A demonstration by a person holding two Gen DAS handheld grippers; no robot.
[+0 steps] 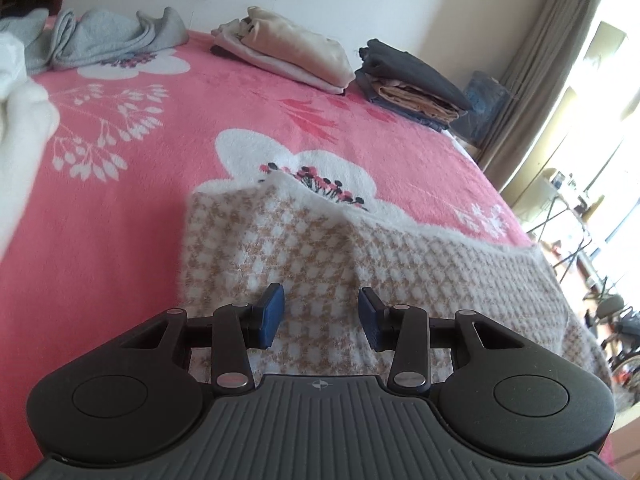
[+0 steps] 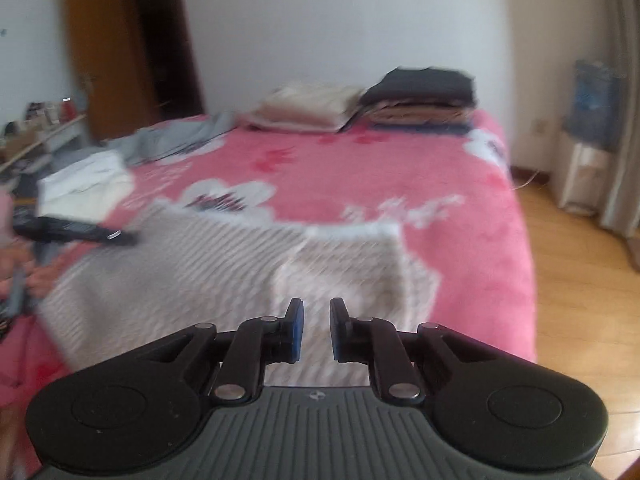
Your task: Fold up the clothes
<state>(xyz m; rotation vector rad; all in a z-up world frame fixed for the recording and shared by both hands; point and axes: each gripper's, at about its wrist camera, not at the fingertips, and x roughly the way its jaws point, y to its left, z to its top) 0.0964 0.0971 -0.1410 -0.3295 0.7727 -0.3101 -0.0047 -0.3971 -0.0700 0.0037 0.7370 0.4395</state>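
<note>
Pink plush bedspread [image 1: 160,208] with white flowers covers the bed, and on its near part lies the tan-and-white houndstooth knit garment [image 1: 280,248], spread flat with a soft ridge running up its middle and a fuzzy white edge along its far side. Its long axis runs across the bed, from the near left toward the right edge. The left gripper [image 1: 322,318] tilts down over the near part of this garment; its blue-padded fingers [image 1: 272,316] stand apart, released, with only the cloth below them and nothing pinched. The right gripper [image 2: 316,330] also tilts downward above the same garment [image 2: 200,272], in a blurred picture; its fingers [image 2: 295,330] are close together with a narrow gap and grasp nothing. At the left edge of the right wrist view, a hand [image 2: 38,280] holds the other black tool. Farther back lie a crumpled grey garment [image 1: 112,38], a folded beige pile [image 1: 288,52] and a dark folded stack [image 1: 412,80]. A white garment [image 1: 20,120] sits at left.
</note>
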